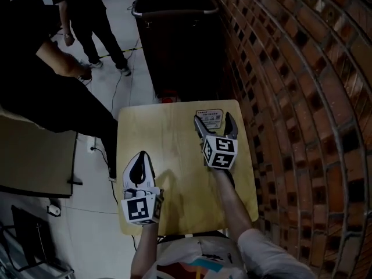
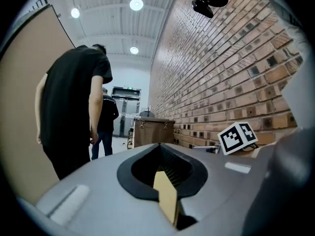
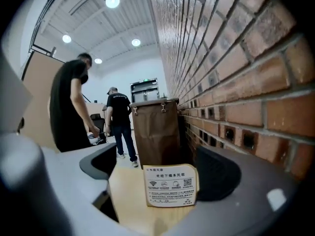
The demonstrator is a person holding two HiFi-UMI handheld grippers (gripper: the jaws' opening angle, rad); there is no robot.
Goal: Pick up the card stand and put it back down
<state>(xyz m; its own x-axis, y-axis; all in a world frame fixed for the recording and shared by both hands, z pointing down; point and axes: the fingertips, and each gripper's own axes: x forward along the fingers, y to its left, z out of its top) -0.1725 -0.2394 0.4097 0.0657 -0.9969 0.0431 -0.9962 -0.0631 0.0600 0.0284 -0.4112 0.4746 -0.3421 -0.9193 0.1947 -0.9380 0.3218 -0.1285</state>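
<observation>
At the far edge of the small, pale wooden surface [image 1: 174, 164], the little white card stand with black print [image 3: 171, 186] is seen standing upright, with its printed side turned to the right gripper [image 1: 214, 125]. The grey jaws of the right gripper are spread wide, and the card stand is found between their tips. The left jaw is kept clearly apart from the card. The right jaw is just beside the card's edge, but no pinch is seen. The card stand is not lifted; its foot is on the wood.

The left gripper [image 1: 141, 154] is held over the near left part of the surface, well apart from the card stand. Its jaws are pressed together at the tips, and nothing is pinched by them.

Along the right side, a red brick wall [image 1: 290, 97] is seen. Past the far edge of the surface, a big brown bin [image 3: 155, 132] is stood by the wall. A person in black clothes [image 3: 71, 107] is seen on the grey floor [image 1: 136, 80] to the left.
</observation>
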